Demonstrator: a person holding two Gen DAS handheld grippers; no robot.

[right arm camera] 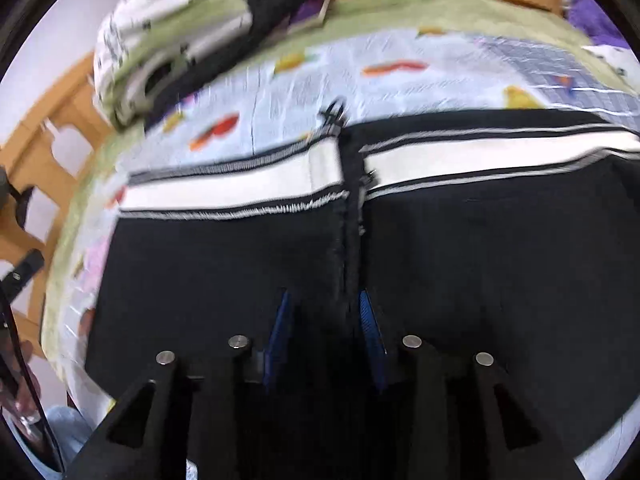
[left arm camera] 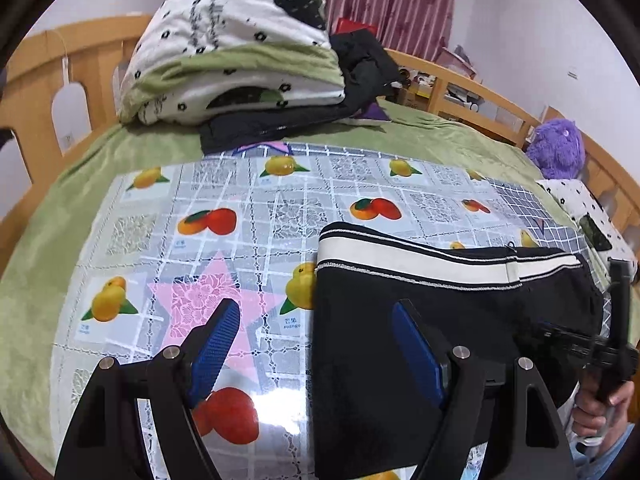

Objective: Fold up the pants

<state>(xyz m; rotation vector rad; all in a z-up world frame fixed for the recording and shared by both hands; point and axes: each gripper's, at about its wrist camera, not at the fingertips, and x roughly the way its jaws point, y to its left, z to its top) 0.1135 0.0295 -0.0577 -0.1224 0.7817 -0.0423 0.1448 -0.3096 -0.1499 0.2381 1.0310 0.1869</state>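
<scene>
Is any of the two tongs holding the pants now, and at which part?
Neither. The left tongs stand open over the left edge of the folded black pants. The right tongs are open above the pants' middle seam, gripping nothing.

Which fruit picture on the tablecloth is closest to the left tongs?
The red fruit picture low on the tablecloth, right by the left tongs, just under the left blue pad. The yellow mango pictures and the other red ones lie farther up the cloth.

Your right view is motion-blurred; the pants point(right arm camera: 480, 264) run past its near edge, and the cloth's point(right arm camera: 360, 76) fruit prints smear.
</scene>
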